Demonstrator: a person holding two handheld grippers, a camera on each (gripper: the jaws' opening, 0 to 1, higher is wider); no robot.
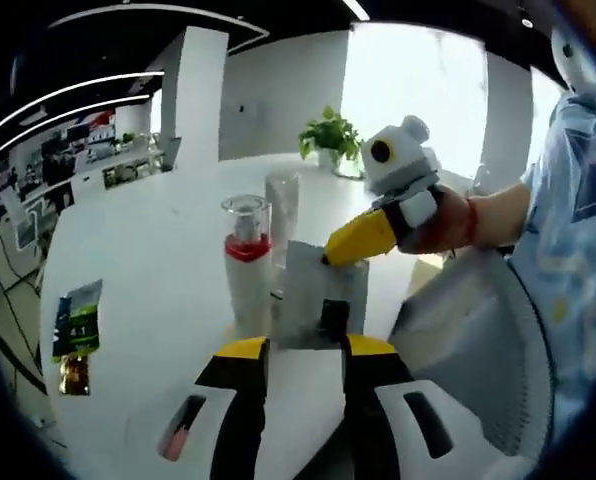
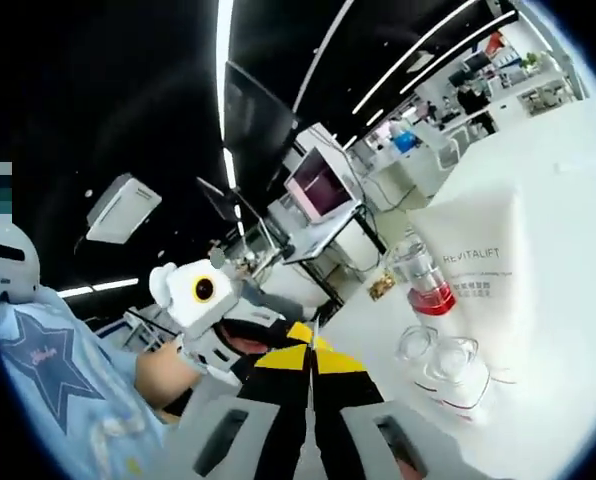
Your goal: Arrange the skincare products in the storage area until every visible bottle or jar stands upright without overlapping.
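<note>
Left gripper: fingers narrowly parted, tips at grey pouch on white surface, grip unclear. Bottle with red band upright just left of pouch. Right gripper: fingers nearly together, nothing held; white tube nearby.

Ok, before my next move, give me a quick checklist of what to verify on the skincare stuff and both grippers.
1. Red-collared bottle upright: ok.
2. Pink tube upright: not ok, it lies flat on the white table.
3. Left gripper open, ready to grasp: ok.
4. Right gripper empty: cannot tell; its jaws look shut.
5. Grey tube clear of the bottle: cannot tell, they sit close together.
</note>
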